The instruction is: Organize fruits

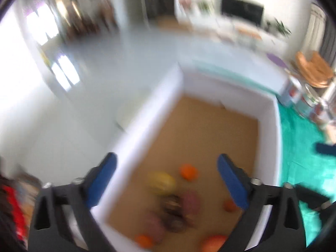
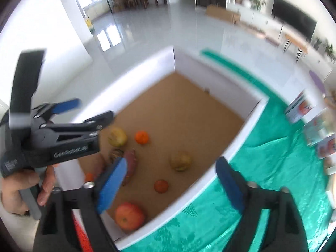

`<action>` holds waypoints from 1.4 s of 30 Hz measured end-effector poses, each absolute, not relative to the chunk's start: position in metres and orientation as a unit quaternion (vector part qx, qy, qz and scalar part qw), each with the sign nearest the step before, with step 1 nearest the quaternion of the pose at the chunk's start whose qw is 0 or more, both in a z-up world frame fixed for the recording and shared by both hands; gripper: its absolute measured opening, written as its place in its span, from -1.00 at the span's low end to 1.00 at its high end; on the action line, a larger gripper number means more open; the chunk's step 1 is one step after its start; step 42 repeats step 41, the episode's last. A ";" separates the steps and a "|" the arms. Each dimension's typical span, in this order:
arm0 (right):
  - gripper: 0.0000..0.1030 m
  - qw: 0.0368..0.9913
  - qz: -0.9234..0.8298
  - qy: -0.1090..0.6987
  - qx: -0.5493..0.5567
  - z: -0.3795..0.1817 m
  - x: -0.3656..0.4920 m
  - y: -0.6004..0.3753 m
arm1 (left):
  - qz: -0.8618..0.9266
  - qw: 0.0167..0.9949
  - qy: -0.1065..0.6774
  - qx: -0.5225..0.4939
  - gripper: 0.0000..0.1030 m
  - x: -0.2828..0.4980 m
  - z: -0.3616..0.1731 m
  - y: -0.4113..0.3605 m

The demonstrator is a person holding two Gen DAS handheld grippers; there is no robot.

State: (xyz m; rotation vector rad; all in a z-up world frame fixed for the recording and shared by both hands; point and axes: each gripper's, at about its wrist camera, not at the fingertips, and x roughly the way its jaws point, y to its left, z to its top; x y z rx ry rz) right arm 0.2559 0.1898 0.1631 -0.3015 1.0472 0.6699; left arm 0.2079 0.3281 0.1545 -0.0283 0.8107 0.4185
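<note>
Blue-padded fingers of the right gripper [image 2: 171, 185] frame the bottom of the right wrist view, spread wide with nothing between them, poised above the near corner of a white-walled box [image 2: 237, 145] with a brown cardboard floor. Directly past the fingers, inside the box, lies a large red apple [image 2: 129, 216] close to the near wall, and a little farther in sit a small red-orange fruit [image 2: 161, 186], a yellow-green apple [image 2: 181, 161], a reddish sweet potato [image 2: 130, 163] partly hidden by the left finger, an orange tangerine [image 2: 142, 137] and a yellowish fruit [image 2: 117, 136]. At the left of this view the left gripper [image 2: 92, 110] reaches in over the box's left wall, held by a hand [image 2: 21, 189]; its blue-tipped jaws stand apart and hold nothing. From the left wrist view, which is blurred, that gripper's [image 1: 167, 180] two blue pads are likewise wide open and empty, one outside the left wall of the box [image 1: 147, 113] and one over its floor. Between them, on the floor, a yellow fruit [image 1: 161, 182], an orange one [image 1: 188, 171] and a cluster of brownish and purplish items too blurred to identify can be made out. The box rests on a teal cloth [image 2: 273, 168] that spreads to its right, with some printed cartons [image 2: 310, 126] along the cloth's far right edge. Beyond lies a glossy pale floor [image 2: 157, 27] and a dark television screen [image 2: 294, 23].
</note>
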 end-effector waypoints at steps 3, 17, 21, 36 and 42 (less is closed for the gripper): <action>1.00 0.828 0.311 0.448 -0.128 0.195 0.223 0.170 | 0.281 0.910 0.299 0.057 0.99 0.144 0.181 0.304; 1.00 0.858 0.260 0.424 -0.131 0.153 0.115 0.171 | 0.223 0.876 0.416 -0.102 0.99 0.032 0.121 0.309; 1.00 0.871 0.246 0.400 -0.144 0.162 0.111 0.174 | 0.250 0.874 0.408 -0.081 0.99 0.041 0.119 0.308; 1.00 0.859 0.252 0.417 -0.160 0.144 0.116 0.198 | 0.247 0.866 0.424 -0.093 0.99 0.042 0.105 0.325; 1.00 0.855 0.257 0.421 -0.162 0.137 0.117 0.204 | 0.252 0.868 0.419 -0.094 0.99 0.042 0.105 0.326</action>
